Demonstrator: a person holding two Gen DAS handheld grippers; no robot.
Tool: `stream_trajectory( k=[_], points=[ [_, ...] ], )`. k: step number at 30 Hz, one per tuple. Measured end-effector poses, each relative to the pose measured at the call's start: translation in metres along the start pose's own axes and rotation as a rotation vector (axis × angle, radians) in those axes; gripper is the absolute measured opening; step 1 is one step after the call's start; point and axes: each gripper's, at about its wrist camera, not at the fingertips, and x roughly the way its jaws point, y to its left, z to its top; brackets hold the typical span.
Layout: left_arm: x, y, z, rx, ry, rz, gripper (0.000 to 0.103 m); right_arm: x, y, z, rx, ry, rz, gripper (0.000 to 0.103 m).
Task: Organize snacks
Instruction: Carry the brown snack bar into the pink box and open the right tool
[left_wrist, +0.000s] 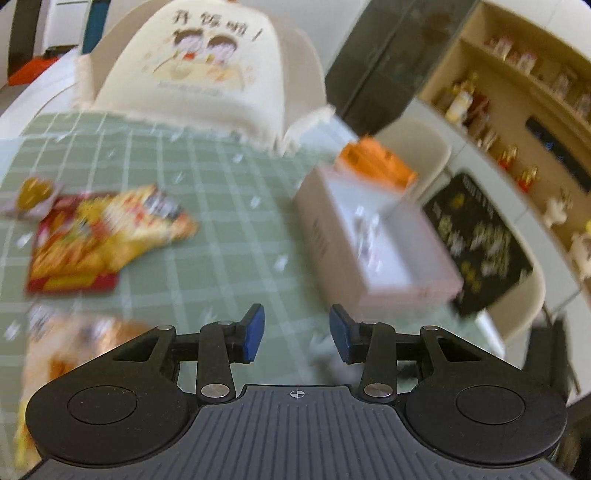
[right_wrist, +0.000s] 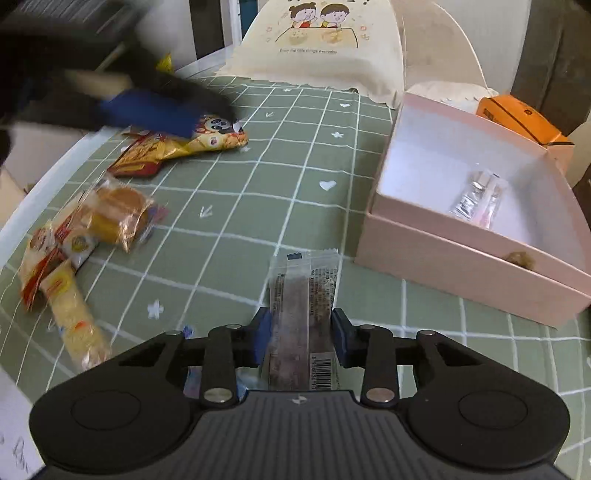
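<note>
While blur smears the spread left tongs (left_wrist: 296, 334), right tongs (right_wrist: 302, 338) clamp a half-hidden snack bar (right_wrist: 301, 306).

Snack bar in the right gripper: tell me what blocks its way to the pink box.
Nothing visible does. The right gripper holds the snack bar, and only bare green tablecloth lies between it and the pink box. The box is open-topped, with one small packet inside; its near wall must be cleared.
</note>
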Motion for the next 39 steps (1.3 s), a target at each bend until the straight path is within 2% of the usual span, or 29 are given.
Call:
stream_trajectory(
  k=[2, 4, 8, 12, 15, 17, 19, 20, 22, 24, 26, 28, 30, 33, 36, 39],
  points=[
    [-0.008, 0.005, -0.018, 0.0, 0.057, -0.011, 0.044, -0.014, -0.01, -0.008, 0.021, 0.001, -0.008, 0.028],
    [-0.011, 0.007, -0.035, -0.012, 0.117, -0.039, 0.044, -0.029, -0.021, -0.016, 0.047, -0.003, -0.022, 0.007],
    [-0.013, 0.001, -0.067, -0.018, 0.185, -0.066, 0.044, -0.07, -0.047, -0.016, 0.108, -0.055, -0.018, 0.005],
    [-0.019, -0.006, -0.084, -0.035, 0.231, -0.064, 0.044, -0.085, -0.057, -0.003, 0.067, -0.093, -0.004, 0.008],
    [-0.028, 0.002, -0.09, -0.084, 0.228, 0.006, 0.044, -0.069, -0.05, -0.001, 0.083, -0.058, 0.036, 0.025],
    [-0.035, 0.02, -0.091, -0.17, 0.196, 0.057, 0.044, -0.054, -0.044, -0.005, 0.133, -0.049, 0.095, 0.051],
    [-0.04, 0.038, -0.088, -0.251, 0.147, 0.118, 0.044, -0.033, -0.035, -0.006, 0.149, -0.044, 0.084, 0.065],
    [-0.042, 0.046, -0.087, -0.282, 0.121, 0.159, 0.044, -0.024, -0.029, -0.006, 0.145, -0.043, 0.065, 0.065],
    [-0.041, 0.058, -0.083, -0.316, 0.099, 0.202, 0.044, -0.009, -0.02, -0.007, 0.122, -0.023, 0.044, 0.065],
    [-0.031, 0.062, -0.079, -0.323, 0.1, 0.212, 0.044, -0.001, -0.013, -0.012, 0.092, 0.011, 0.053, 0.063],
    [-0.019, 0.058, -0.076, -0.293, 0.102, 0.212, 0.044, -0.005, -0.001, -0.021, 0.006, 0.01, 0.029, 0.043],
    [-0.006, 0.048, -0.073, -0.244, 0.103, 0.216, 0.044, -0.014, 0.005, -0.03, -0.06, 0.015, 0.015, 0.035],
    [0.007, 0.037, -0.07, -0.197, 0.108, 0.177, 0.044, -0.022, -0.002, -0.034, -0.048, 0.035, 0.013, 0.034],
    [0.02, 0.019, -0.068, -0.146, 0.131, 0.048, 0.044, -0.04, -0.019, -0.034, 0.001, 0.021, -0.008, 0.034],
    [0.019, 0.003, -0.066, -0.078, 0.125, -0.003, 0.044, -0.069, -0.041, -0.016, 0.083, -0.053, 0.015, 0.033],
    [0.018, 0.002, -0.062, -0.065, 0.114, -0.003, 0.044, -0.089, -0.06, 0.021, 0.117, -0.158, -0.028, 0.034]
  ],
)
